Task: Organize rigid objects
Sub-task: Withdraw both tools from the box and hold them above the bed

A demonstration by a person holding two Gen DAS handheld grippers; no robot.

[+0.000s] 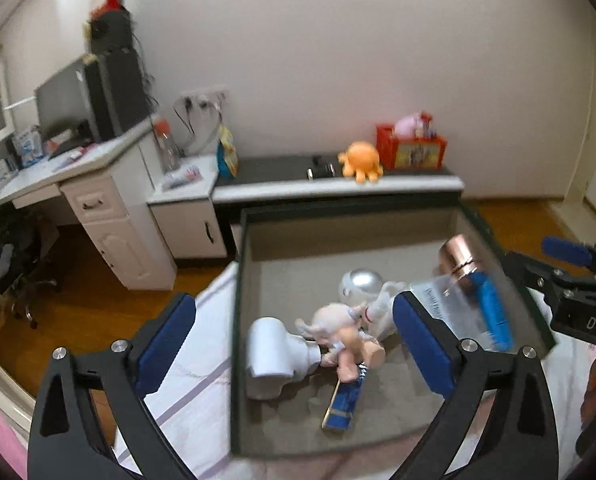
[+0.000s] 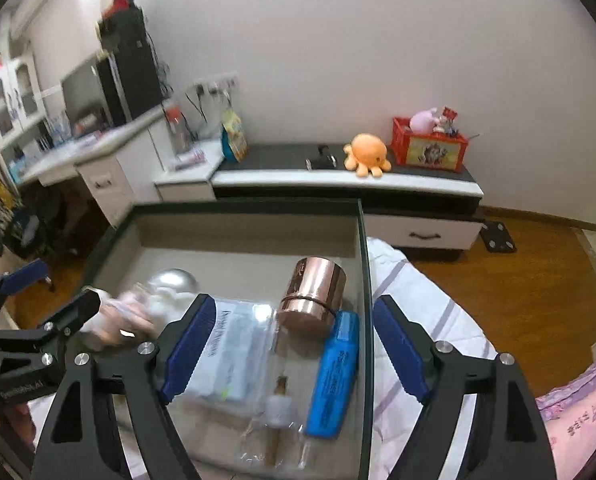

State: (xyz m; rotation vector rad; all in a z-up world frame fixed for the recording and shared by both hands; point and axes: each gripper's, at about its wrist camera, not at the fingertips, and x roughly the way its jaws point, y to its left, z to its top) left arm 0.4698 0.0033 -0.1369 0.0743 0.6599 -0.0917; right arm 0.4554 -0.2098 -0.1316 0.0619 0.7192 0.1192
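Risk first, as I judge it: the dark-rimmed tray (image 2: 364,280) sits on the bed's soft quilt (image 2: 418,300), so a nudge from either tongs could tip it. Both left tongs (image 1: 293,340) and right tongs (image 2: 285,344) stand spread, pinching nothing. Inside, the copper tin (image 2: 314,296) lies on its side and could roll against the blue case (image 2: 334,376); the figurine (image 1: 338,336) leans on a white fitting (image 1: 273,352). Writing on the clear packet (image 2: 225,352) is too blurred to read; "DAS" shows on the right tongs' body.
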